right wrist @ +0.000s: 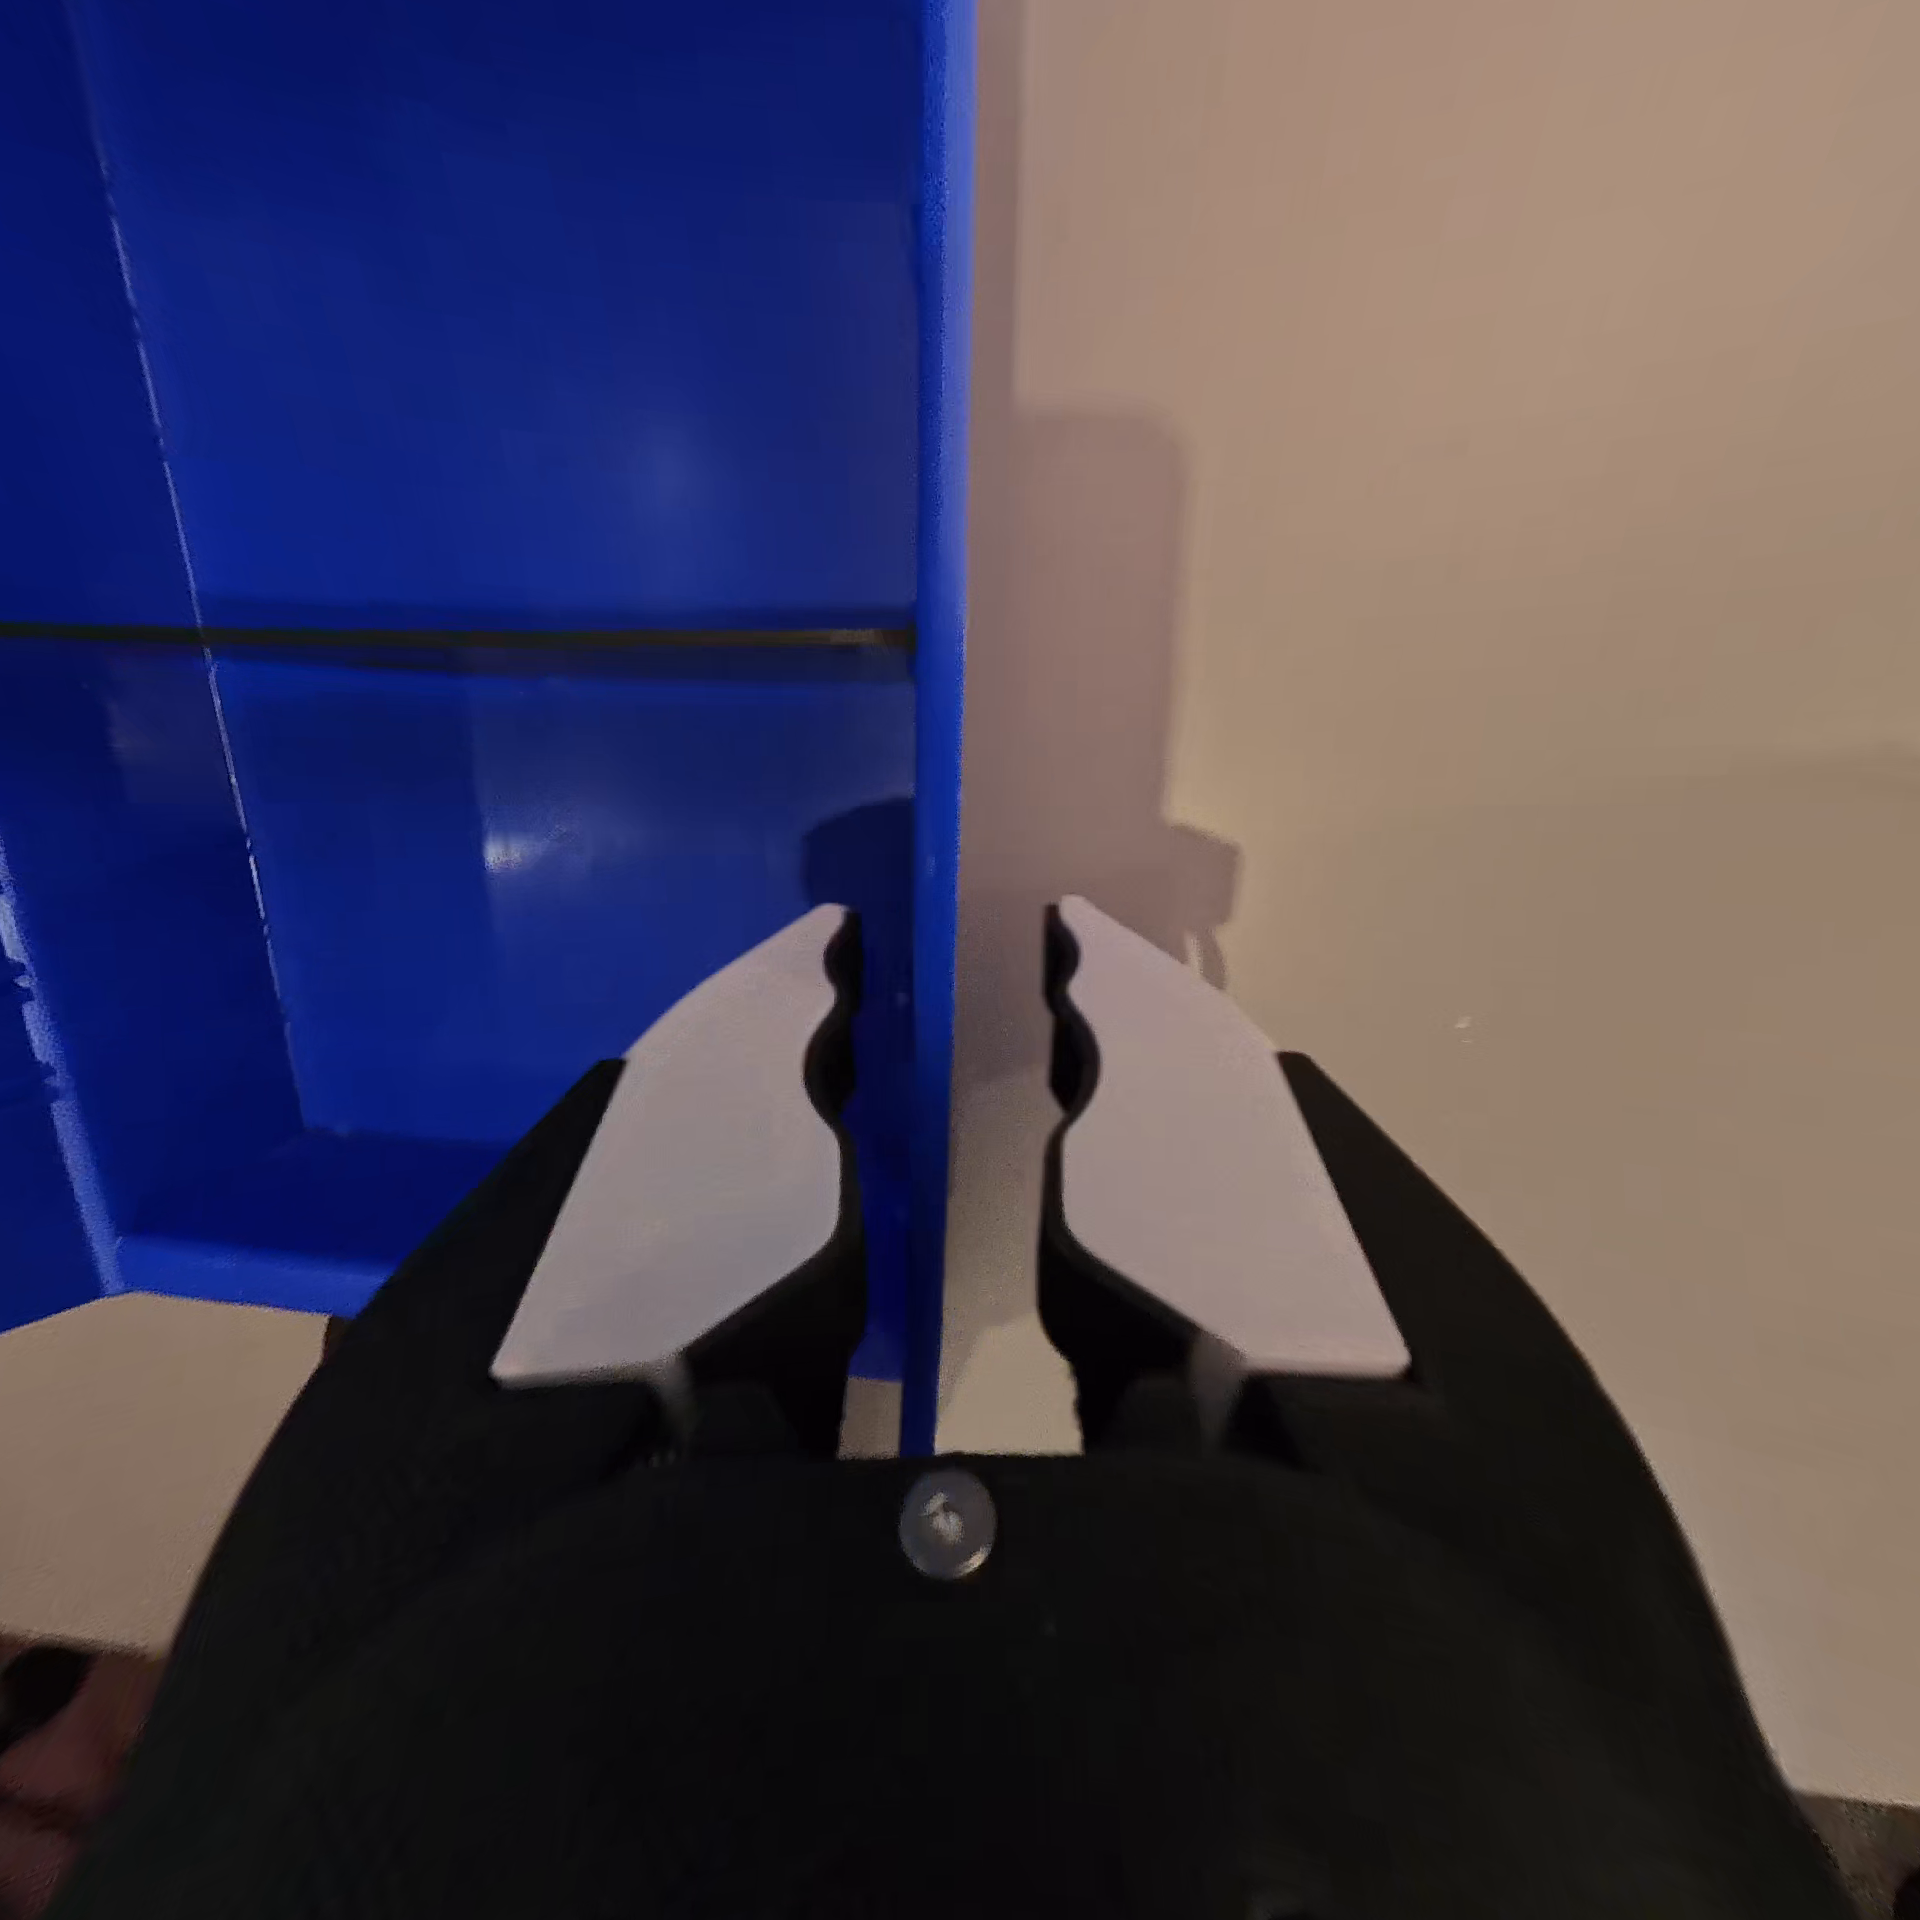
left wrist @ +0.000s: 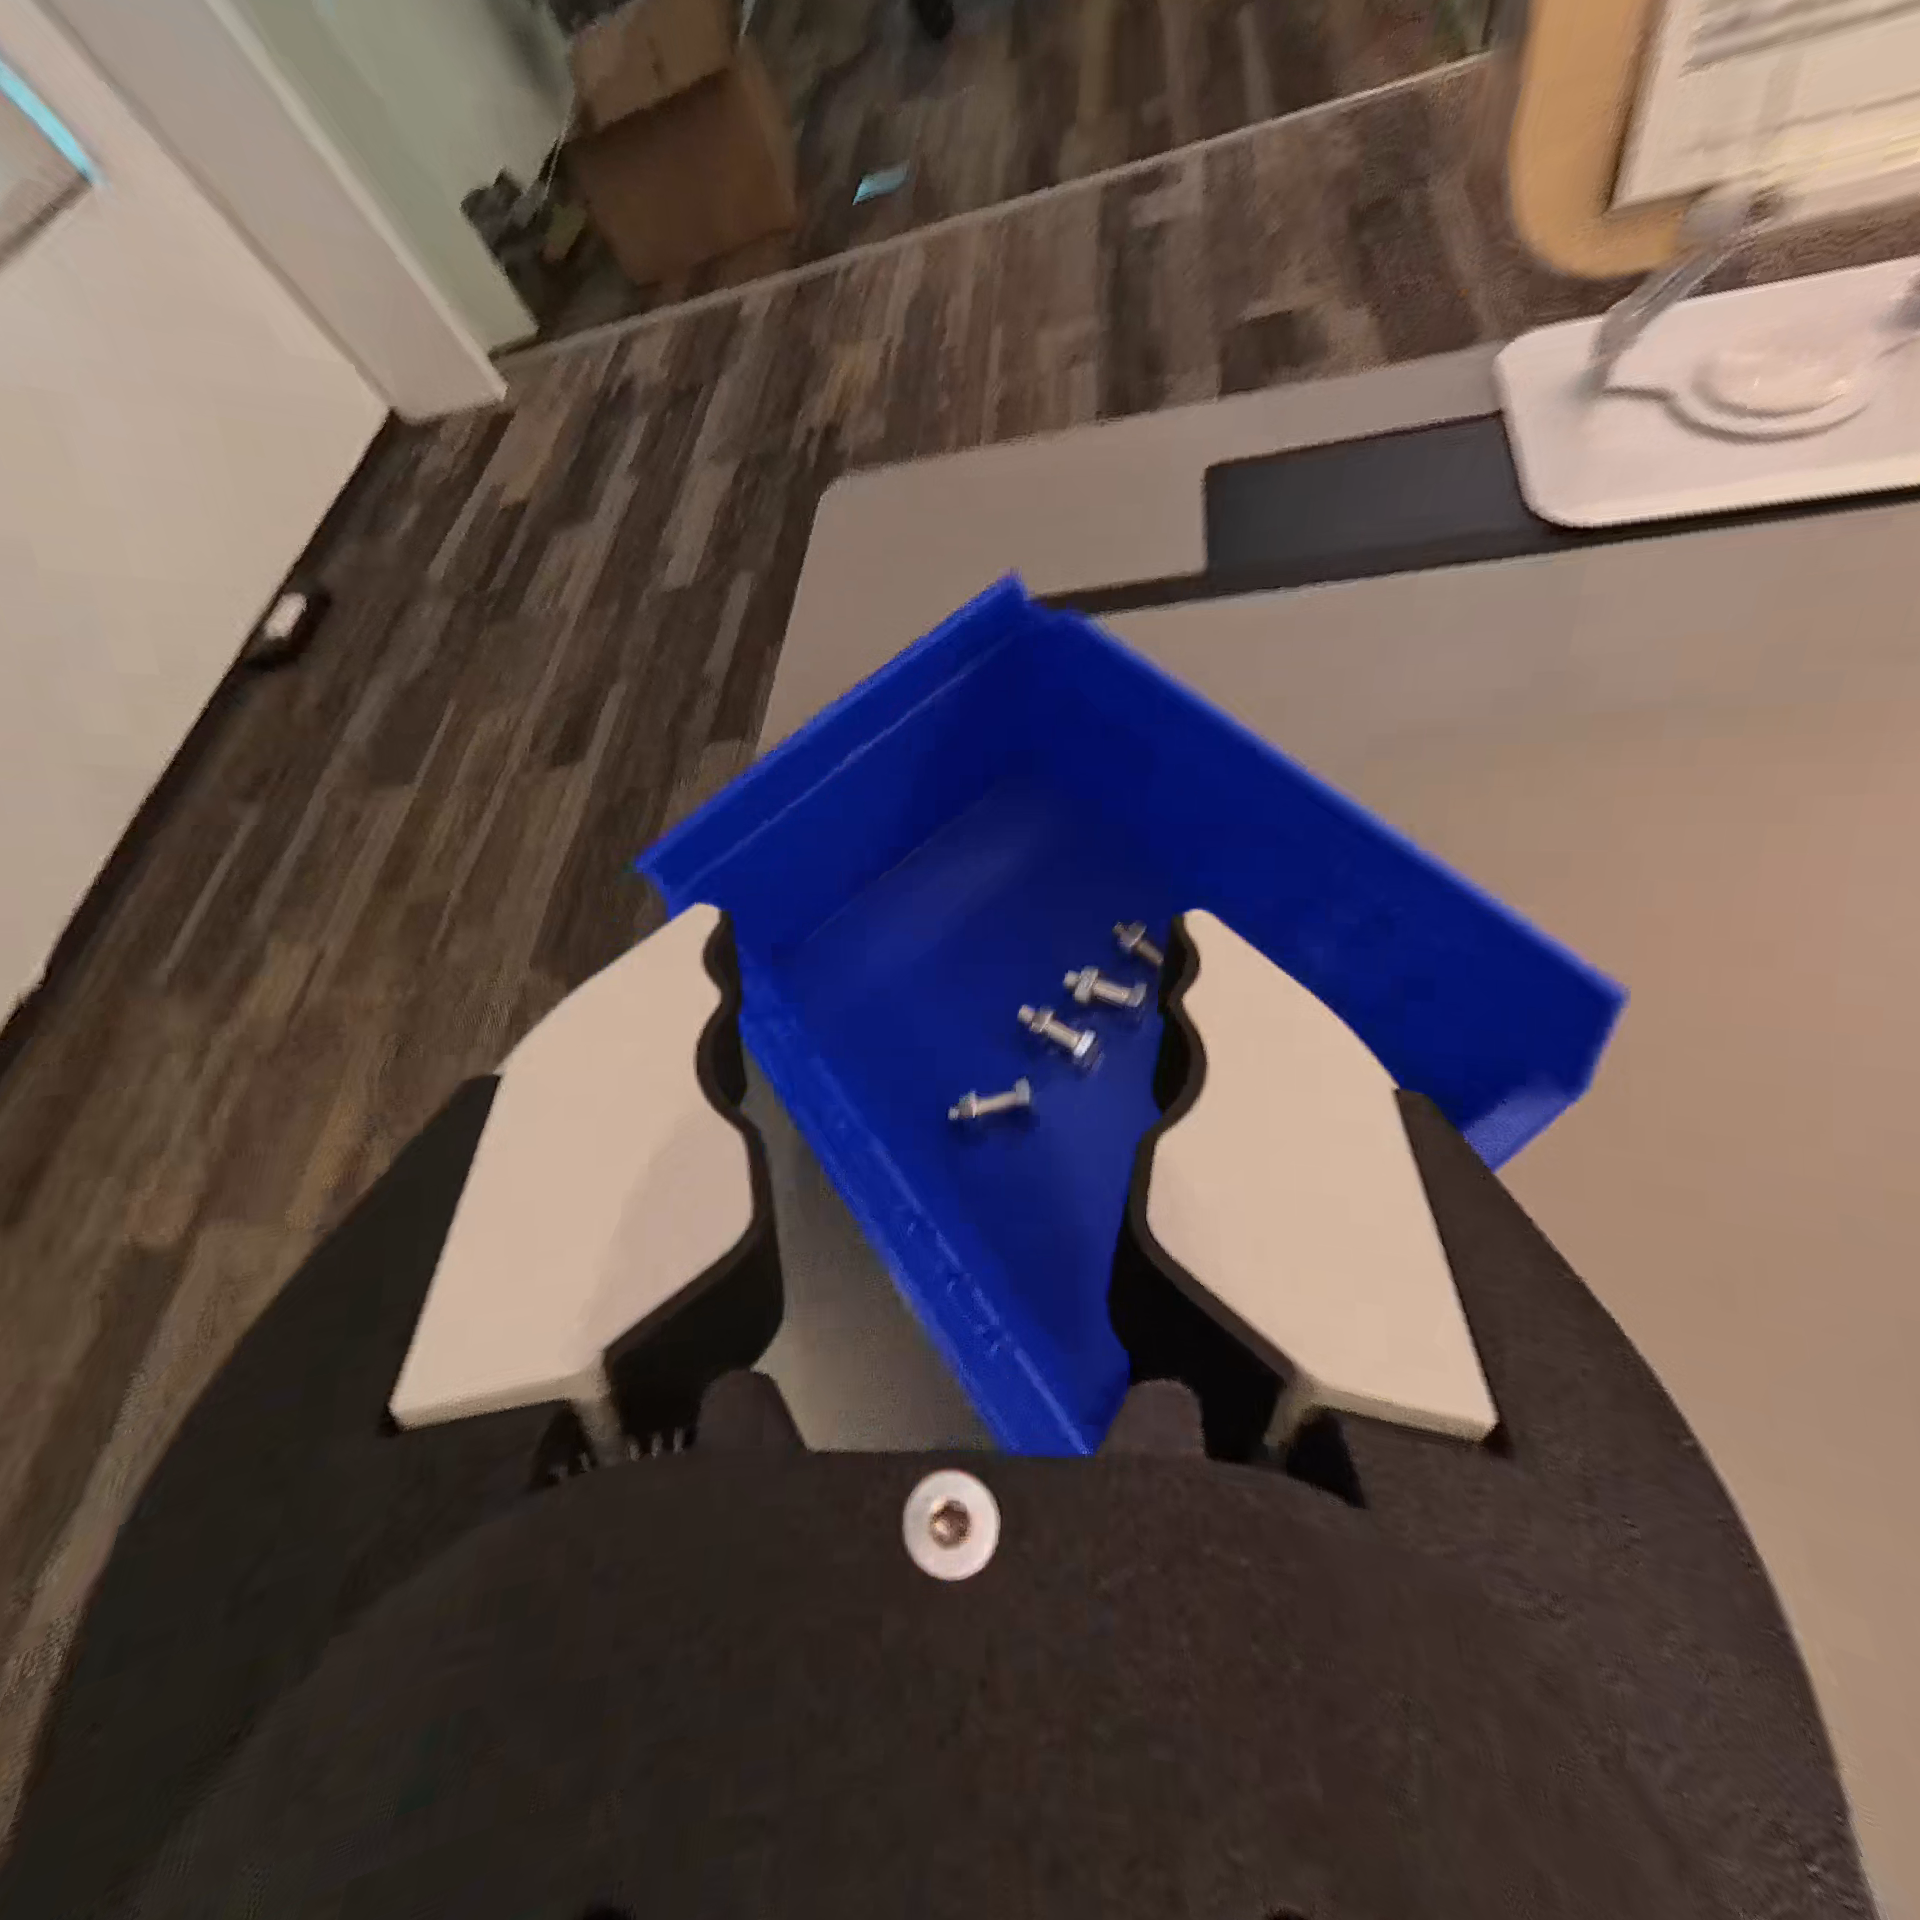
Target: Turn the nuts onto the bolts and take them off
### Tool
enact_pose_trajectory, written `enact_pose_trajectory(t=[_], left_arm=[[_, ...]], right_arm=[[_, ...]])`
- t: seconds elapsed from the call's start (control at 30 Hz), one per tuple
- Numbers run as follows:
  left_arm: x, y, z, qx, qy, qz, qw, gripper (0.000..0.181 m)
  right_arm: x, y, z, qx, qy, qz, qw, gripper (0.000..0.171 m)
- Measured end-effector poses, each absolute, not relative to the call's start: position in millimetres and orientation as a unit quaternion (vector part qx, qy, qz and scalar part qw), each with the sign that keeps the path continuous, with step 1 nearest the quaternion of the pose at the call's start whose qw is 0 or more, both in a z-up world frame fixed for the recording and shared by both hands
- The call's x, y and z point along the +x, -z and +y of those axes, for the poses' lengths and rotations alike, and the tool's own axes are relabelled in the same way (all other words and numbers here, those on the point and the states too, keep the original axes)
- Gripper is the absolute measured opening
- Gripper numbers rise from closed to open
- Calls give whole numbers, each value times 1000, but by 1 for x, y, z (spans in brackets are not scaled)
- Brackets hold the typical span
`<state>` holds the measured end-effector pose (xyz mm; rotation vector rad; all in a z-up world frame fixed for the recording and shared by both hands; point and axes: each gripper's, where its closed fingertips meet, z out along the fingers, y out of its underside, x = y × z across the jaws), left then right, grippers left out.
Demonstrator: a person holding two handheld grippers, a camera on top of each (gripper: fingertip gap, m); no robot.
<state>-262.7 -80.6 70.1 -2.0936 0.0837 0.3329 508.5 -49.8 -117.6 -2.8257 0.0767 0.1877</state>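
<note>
The right gripper [right wrist: 951, 925] straddles the blue bin's [left wrist: 1299, 790] wall, fingers spread — likely steadying it — while the left gripper [left wrist: 951, 920] hovers, fingers wide apart, above 4 bolts [left wrist: 1055, 1029].

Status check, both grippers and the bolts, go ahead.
Left gripper open above blue bin, empty. Right gripper open, straddling the bin's side wall. Four bolts with nuts on, lying in bin. Nothing blocking them.

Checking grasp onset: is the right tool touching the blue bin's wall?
Cannot tell. Right wrist view: the blue bin wall passes through the open right tool; table shows beside one finger, the other sits too close to judge.
</note>
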Motion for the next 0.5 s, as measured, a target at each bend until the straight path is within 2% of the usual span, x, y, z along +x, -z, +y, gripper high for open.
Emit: enact_pose_trajectory(t=[0.1,0.23,0.3,0.5], left_arm=[[-291,-37,-98,-877,-130,5,462,80],[-298,-13,-113,-865,-124,-14,487,69],[-295,4,-114,-871,-90,-40,482,70],[-312,56,-119,-923,-150,-83,345,76]], right_arm=[[517,85,-34,-966,-32,4,258,61],[504,15,-13,-917,-47,-51,392,60],[498,-20,-8,-894,-59,-52,442,60],[472,-73,-9,-848,-99,-71,515,60]])
